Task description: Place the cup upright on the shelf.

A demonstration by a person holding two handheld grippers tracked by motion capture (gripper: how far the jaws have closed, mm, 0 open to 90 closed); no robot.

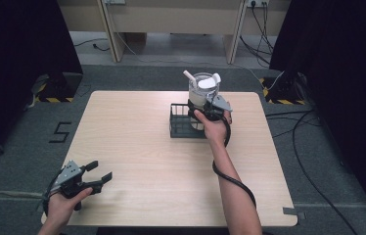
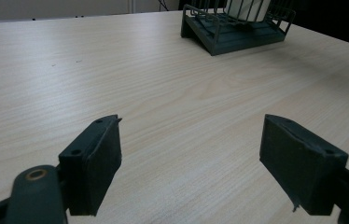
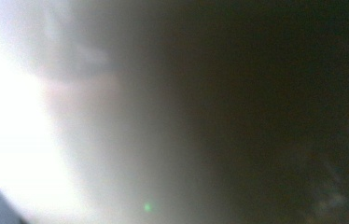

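Note:
A black wire rack [image 1: 180, 125] stands on the far middle of the wooden table [image 1: 137, 147]. At its back right corner sits a clear cup with white contents and a white lid [image 1: 203, 88]. My right gripper [image 1: 206, 105] is pressed up against the near side of that cup, and its jaws are hidden behind the hand and the grey plate. The right gripper view is a close blur of a pale surface [image 3: 46, 116] fading into dark. My left gripper [image 1: 102, 170] rests at the table's near left corner, open and holding nothing [image 2: 191, 149]. Far ahead of it are the rack [image 2: 238, 35] and the cup's white base [image 2: 248, 8].
The right gripper's black cable [image 1: 232, 181] loops along the forearm over the table. Dark curtains flank the table, and loose cables [image 1: 308, 147] lie on the grey floor to the right. Yellow-and-black striped stand bases [image 1: 54, 99] sit near the far corners.

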